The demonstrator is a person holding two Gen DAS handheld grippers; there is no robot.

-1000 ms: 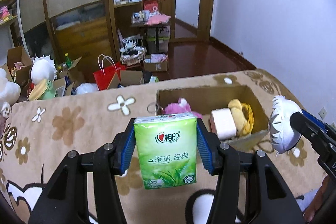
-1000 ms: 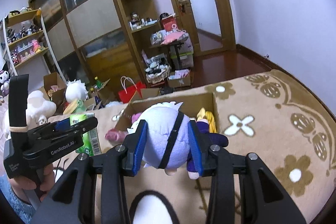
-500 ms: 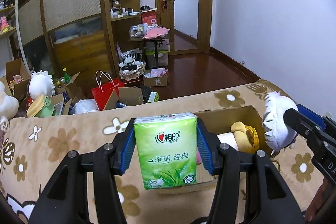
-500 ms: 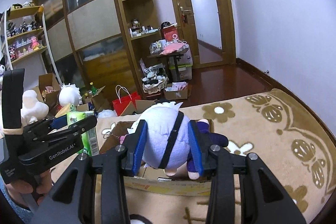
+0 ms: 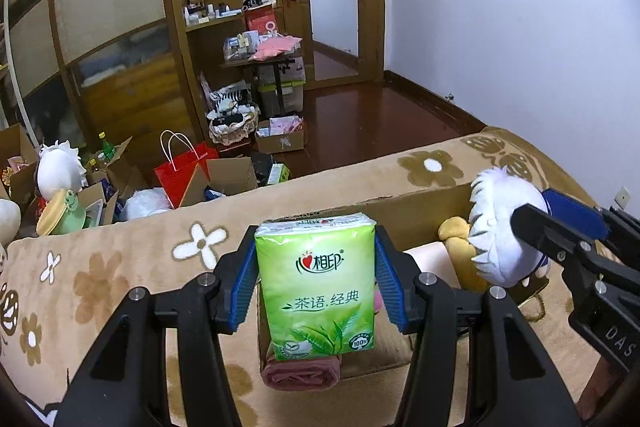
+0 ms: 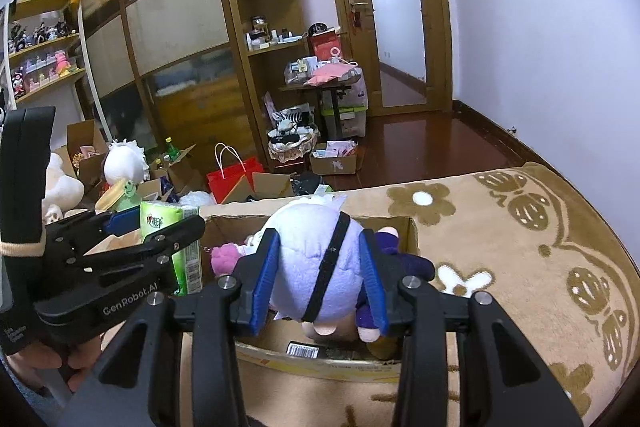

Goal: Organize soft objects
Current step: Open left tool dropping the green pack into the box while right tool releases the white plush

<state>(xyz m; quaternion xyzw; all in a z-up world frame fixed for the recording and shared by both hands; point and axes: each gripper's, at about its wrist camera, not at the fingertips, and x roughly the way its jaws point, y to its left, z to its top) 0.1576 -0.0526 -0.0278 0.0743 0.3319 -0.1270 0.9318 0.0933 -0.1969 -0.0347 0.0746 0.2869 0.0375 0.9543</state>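
My left gripper (image 5: 316, 283) is shut on a green tissue pack (image 5: 316, 279) and holds it over the near left part of an open cardboard box (image 5: 416, 211) on the bed. My right gripper (image 6: 318, 277) is shut on a white-haired plush doll (image 6: 316, 259) and holds it above the same box (image 6: 320, 361). In the left wrist view the doll (image 5: 500, 227) hangs at the right over a yellow plush (image 5: 456, 231) and a tissue roll (image 5: 432, 257) in the box. A pink plush (image 6: 224, 257) lies inside too. A pink rolled cloth (image 5: 300, 373) shows below the pack.
The box sits on a tan flower-patterned blanket (image 6: 520, 247). Beyond the bed edge the floor is cluttered with a red bag (image 5: 180, 173), cardboard boxes (image 5: 236, 177) and plush toys (image 5: 60, 167). A wooden wardrobe (image 5: 120, 27) and a door (image 6: 392, 7) stand behind.
Both grippers have moved forward and lower with their loads, from in front of the box to over it. The box now lies close beneath them.
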